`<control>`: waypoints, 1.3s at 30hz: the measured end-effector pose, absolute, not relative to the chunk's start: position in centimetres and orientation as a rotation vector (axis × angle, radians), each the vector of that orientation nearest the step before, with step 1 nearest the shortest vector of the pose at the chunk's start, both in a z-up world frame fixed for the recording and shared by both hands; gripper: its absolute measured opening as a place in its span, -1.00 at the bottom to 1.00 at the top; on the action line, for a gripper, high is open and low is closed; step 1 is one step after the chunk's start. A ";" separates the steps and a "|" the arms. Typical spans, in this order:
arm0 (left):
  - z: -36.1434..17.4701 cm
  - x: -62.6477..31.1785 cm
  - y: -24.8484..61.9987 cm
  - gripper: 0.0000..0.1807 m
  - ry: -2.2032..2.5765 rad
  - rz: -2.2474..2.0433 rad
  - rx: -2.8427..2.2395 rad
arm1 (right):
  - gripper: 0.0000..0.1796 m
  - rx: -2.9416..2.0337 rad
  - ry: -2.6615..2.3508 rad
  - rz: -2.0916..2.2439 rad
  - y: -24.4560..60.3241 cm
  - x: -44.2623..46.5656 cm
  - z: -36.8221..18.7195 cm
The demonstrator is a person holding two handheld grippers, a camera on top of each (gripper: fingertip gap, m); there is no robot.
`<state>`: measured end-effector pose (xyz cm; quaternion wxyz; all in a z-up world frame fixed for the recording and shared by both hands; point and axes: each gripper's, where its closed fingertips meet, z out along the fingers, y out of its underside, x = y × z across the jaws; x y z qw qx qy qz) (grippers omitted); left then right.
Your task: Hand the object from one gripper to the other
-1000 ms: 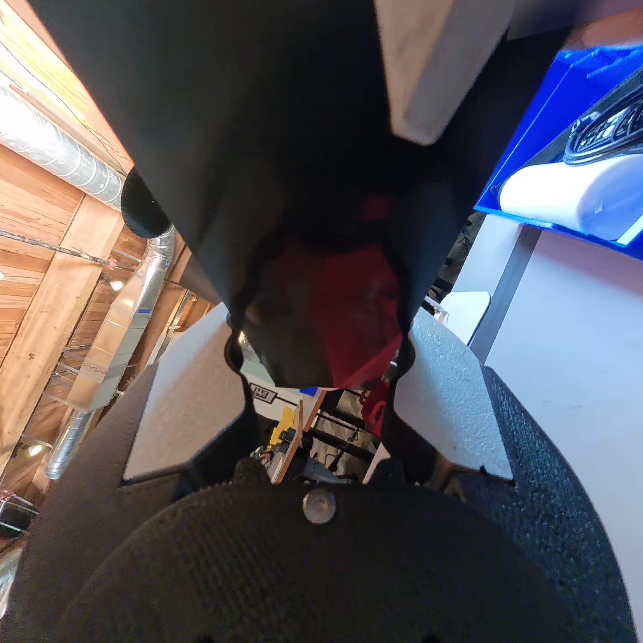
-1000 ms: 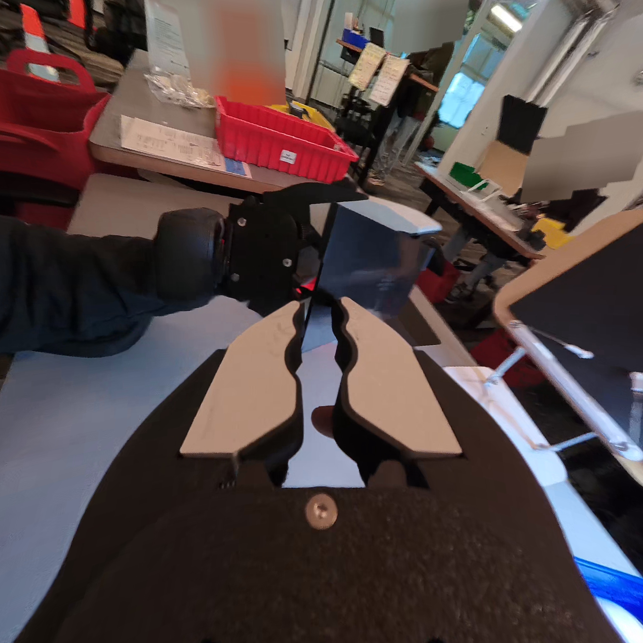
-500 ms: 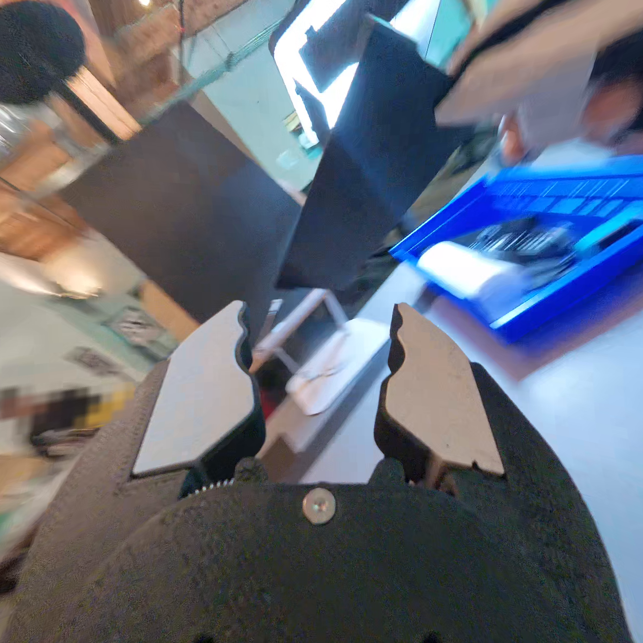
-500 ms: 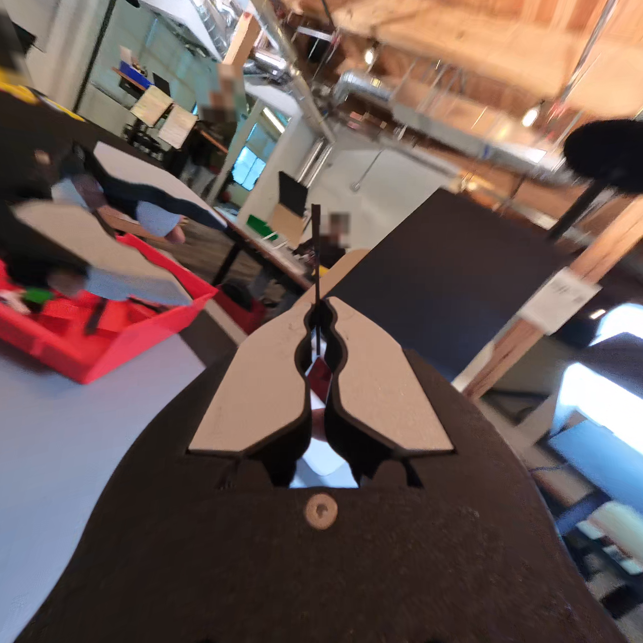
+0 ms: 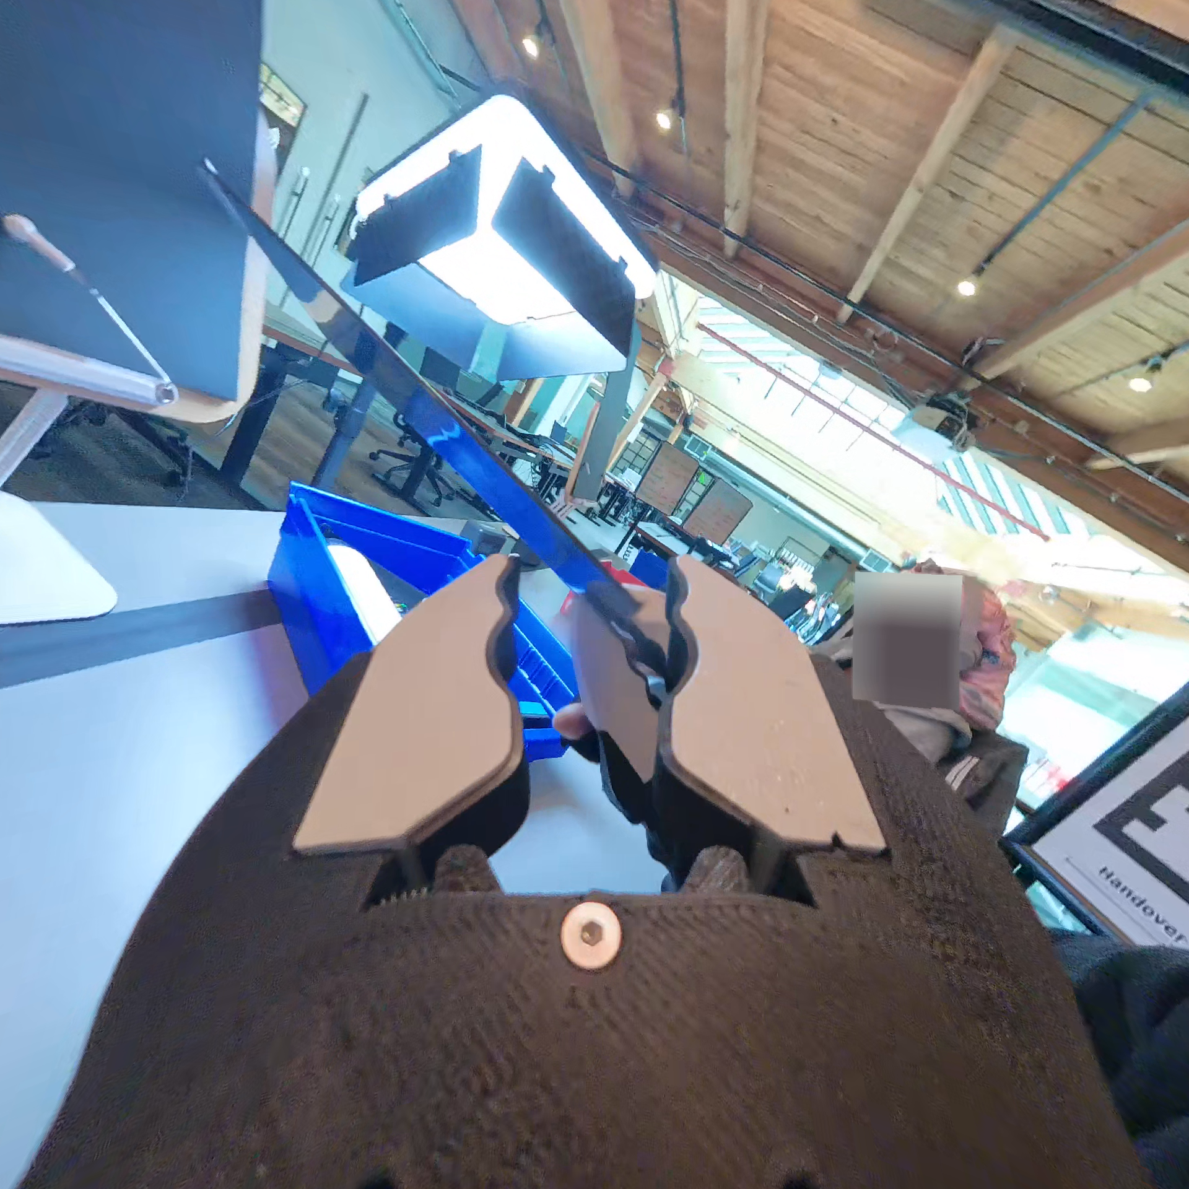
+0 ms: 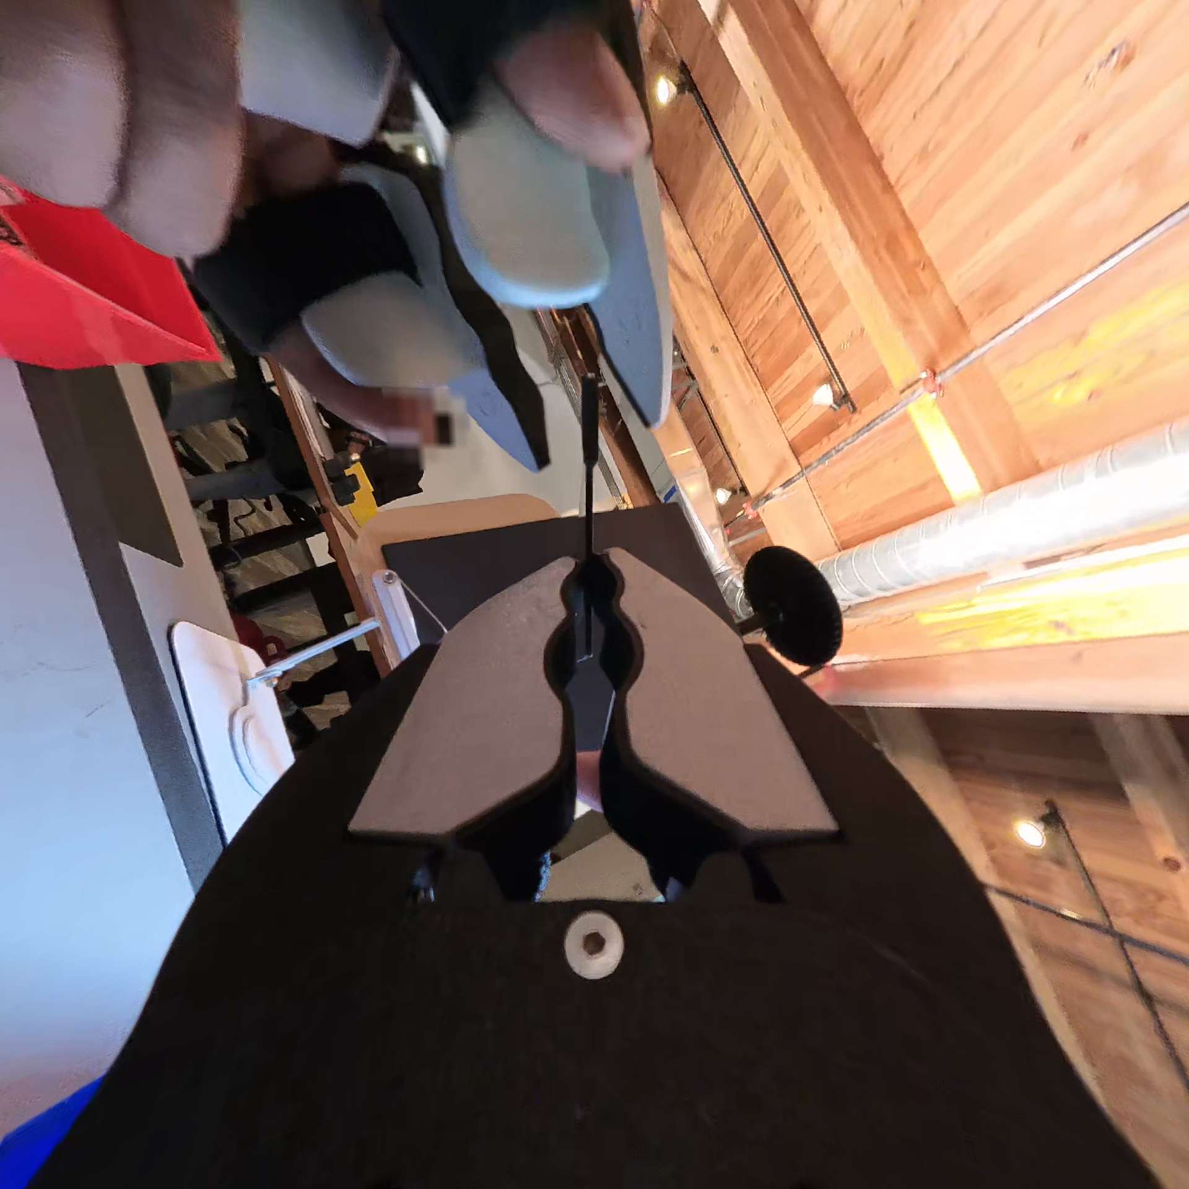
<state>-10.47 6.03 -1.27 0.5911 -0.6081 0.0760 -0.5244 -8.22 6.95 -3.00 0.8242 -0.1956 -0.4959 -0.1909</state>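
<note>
The left gripper (image 5: 589,572) is wide open, with a big gap between its two fingers. It holds nothing. In the left wrist view a thin black sheet (image 5: 450,450) runs through that gap and goes up and away toward 10 o'clock. The sheet sits closer to the finger on the 3 o'clock side. I cannot tell if it touches that finger.

The right gripper (image 6: 590,563) is squeezed almost closed. It pinches the near end of the thin black sheet (image 6: 589,463), which looks like a skinny line because only its edge shows. The sheet sticks straight out toward 12 o'clock. Its far end reaches in between the two open fingers (image 6: 502,399) of the left gripper, which hangs at the top of the right wrist view. A blurry hand (image 6: 116,116) is at 11 o'clock there, holding that gripper.

In the left wrist view a blue bin (image 5: 334,579) sits on a white table (image 5: 129,772) at 9 o'clock from the gripper. A bright lamp (image 5: 489,257) hangs at 12 o'clock. In the right wrist view a red bin (image 6: 83,302) shows at 10 o'clock.
</note>
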 end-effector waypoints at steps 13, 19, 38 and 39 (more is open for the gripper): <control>-1.9 -14.2 5.8 -0.98 0.634 -0.734 -1.321 | -0.65 -0.818 -1.277 0.344 5.5 -7.7 -1.8; -1.7 -13.8 1.9 -0.98 0.980 -0.595 -1.222 | -0.50 -0.931 -1.186 0.460 6.9 0.1 3.3; 3.5 -16.3 -0.2 -0.98 0.750 -0.910 -0.975 | -0.96 -1.027 -1.386 1.208 4.8 -6.2 -5.4; 3.4 -17.3 1.0 -0.92 0.684 -0.873 -1.015 | -0.97 -1.013 -1.358 1.181 4.9 -6.0 -4.5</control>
